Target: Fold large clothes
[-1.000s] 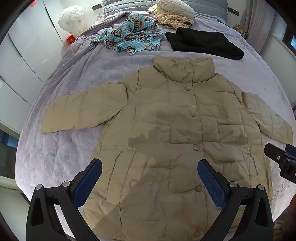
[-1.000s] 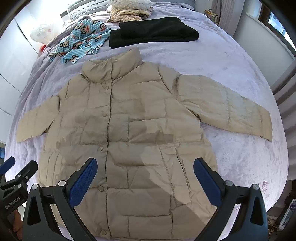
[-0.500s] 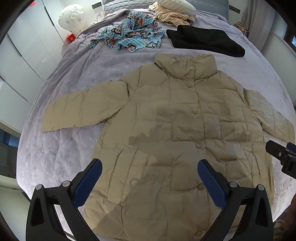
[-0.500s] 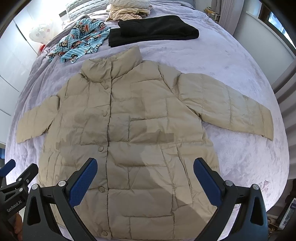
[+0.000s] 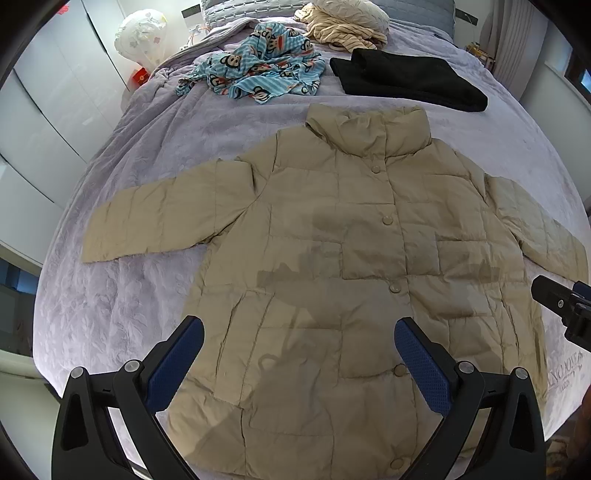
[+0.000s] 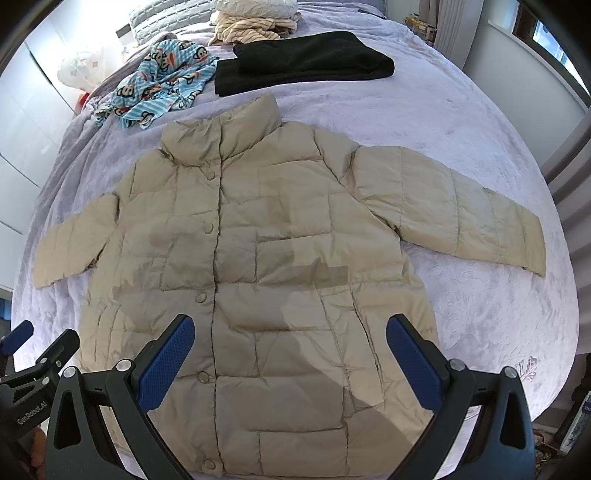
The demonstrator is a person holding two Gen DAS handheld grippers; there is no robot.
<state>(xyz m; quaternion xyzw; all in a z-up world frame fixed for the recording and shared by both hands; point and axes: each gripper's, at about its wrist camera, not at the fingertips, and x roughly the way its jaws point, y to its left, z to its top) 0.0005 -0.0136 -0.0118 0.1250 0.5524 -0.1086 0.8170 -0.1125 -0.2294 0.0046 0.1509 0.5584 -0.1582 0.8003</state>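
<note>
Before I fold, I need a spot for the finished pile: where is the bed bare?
Bare lilac bedspread lies right of the folded black garment, above the beige puffer jacket's right sleeve. Another patch sits below its left sleeve. The headboard end is crowded: blue monkey-print cloth, striped cream clothes.

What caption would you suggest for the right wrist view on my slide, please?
Open right gripper above a beige puffer jacket spread flat, buttoned, on a lavender bedspread.
</note>
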